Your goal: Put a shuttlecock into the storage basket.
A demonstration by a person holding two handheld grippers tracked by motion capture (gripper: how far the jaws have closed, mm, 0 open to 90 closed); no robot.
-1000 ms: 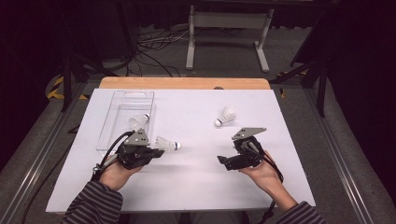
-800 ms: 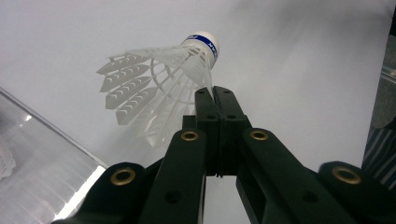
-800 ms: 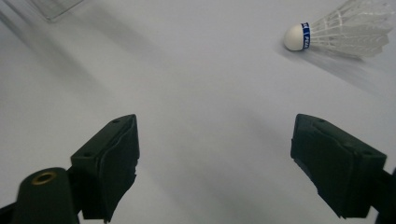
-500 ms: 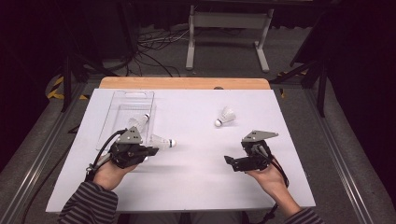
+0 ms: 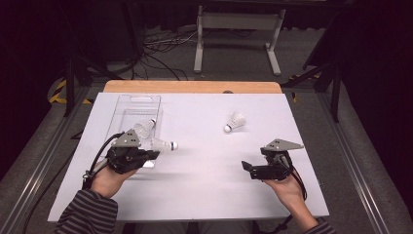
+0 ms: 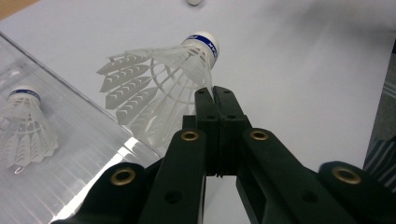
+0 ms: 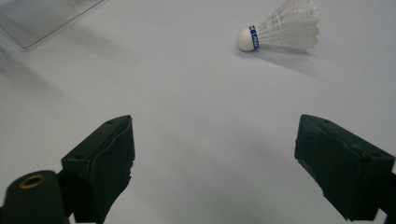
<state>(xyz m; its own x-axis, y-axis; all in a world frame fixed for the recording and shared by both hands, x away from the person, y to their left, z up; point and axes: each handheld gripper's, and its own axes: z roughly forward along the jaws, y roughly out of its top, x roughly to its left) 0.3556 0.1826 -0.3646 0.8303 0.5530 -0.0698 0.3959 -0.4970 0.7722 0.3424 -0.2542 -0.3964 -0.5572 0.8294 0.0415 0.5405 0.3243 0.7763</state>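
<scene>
Left gripper: jaws pressed together, pinching 1 feather of a shuttlecock, lifted just beside the clear tray; cork pointing away from the tray. Inside the tray: 1 shuttle already lying. Right gripper: jaws spread wide, nothing between, low over the white table. Farther out, well apart from both: a 2nd loose shuttle on its side. Judged about a third done: 1 stowed, 1 in hand near the tray, 1 left to fetch.
</scene>
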